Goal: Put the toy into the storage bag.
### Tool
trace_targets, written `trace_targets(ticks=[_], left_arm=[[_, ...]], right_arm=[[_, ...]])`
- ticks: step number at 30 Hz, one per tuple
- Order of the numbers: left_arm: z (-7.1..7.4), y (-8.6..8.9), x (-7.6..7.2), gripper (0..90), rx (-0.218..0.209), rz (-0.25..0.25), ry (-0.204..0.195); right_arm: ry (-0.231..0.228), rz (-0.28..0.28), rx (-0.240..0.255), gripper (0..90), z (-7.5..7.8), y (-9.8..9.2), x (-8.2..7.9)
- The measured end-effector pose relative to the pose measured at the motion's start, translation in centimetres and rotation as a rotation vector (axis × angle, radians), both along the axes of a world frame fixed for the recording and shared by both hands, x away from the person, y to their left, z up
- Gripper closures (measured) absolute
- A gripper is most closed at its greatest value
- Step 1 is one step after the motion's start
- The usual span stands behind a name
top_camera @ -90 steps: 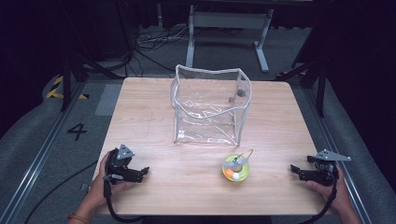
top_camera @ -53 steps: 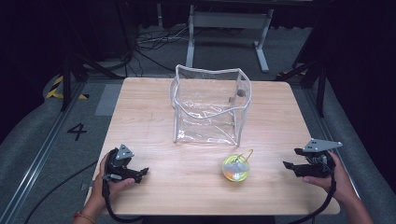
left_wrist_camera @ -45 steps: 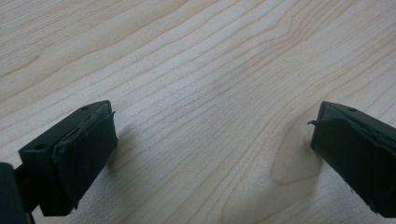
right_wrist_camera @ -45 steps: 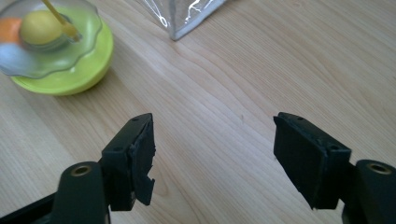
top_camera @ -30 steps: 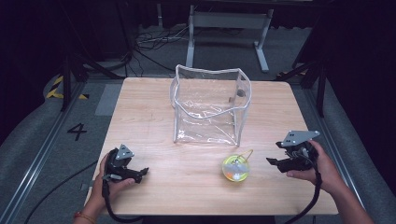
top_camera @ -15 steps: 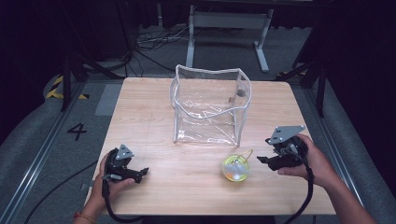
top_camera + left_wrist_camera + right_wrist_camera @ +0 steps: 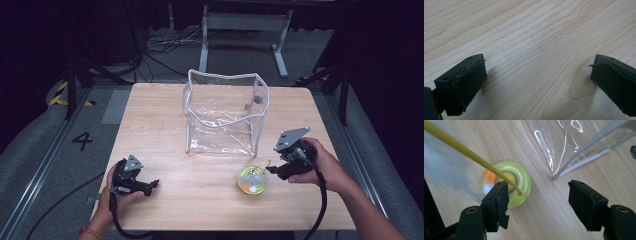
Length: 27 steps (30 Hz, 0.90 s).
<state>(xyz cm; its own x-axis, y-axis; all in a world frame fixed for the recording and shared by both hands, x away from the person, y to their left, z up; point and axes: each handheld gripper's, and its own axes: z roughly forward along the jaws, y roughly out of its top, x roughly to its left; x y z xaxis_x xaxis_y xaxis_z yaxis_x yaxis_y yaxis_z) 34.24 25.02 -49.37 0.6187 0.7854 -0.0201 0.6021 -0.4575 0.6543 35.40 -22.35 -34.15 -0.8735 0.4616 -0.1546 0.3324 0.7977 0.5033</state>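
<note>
The small round yellow-green translucent ball with a thin yellow loop [image 7: 253,180] sits on the light wooden table [image 7: 165,125], just in front of the clear plastic zip bag with grey edging [image 7: 225,112] that stands open at mid-table. The right gripper [image 7: 273,170] hangs just beside the ball with its jaws spread wide, gripping nothing. The left gripper [image 7: 152,185] rests near the table's front left edge, jaws also wide apart over bare wood.

The ball [image 7: 253,180] lies on the table [image 7: 160,125] just left of the right gripper [image 7: 274,170], near its jaw tips. The bag [image 7: 225,112] stands beyond both, farther up the table. The left gripper [image 7: 150,186] rests on the table well left of the ball, bare wood between its jaws.
</note>
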Motion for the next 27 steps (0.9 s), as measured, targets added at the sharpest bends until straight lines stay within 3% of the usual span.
trace_targets(ticks=[2, 7, 9, 13, 20, 21, 27], left_arm=[[0.0, 0.0, 0.0, 0.8, 0.000, 0.000, 0.000], [0.0, 0.0, 0.0, 0.8, 0.000, 0.000, 0.000], [0.0, 0.0, 0.0, 0.7, 0.000, -0.001, 0.000], [0.0, 0.0, 0.0, 0.7, 0.000, 0.001, 0.003], [0.0, 0.0, 0.0, 0.8, 0.000, 0.001, 0.002], [0.0, 0.0, 0.0, 0.7, -0.001, 0.001, 0.003], [0.0, 0.0, 0.0, 0.7, 0.000, 0.000, 0.000]], right_arm=[[-0.001, 0.004, -0.006, 36.2, 0.1, 0.2, 0.0], [0.020, 0.005, -0.027, 52.6, 0.4, 0.9, 0.5], [0.036, 0.033, -0.059, 61.3, 0.5, 1.1, 0.6], [0.053, 0.057, -0.074, 72.0, 1.1, 1.5, 0.6], [0.047, 0.087, -0.106, 80.9, 2.8, 2.5, 0.4], [0.048, 0.099, -0.112, 85.6, 3.3, 2.7, 0.3], [0.063, 0.122, -0.176, 88.1, 4.0, 3.5, 0.4]])
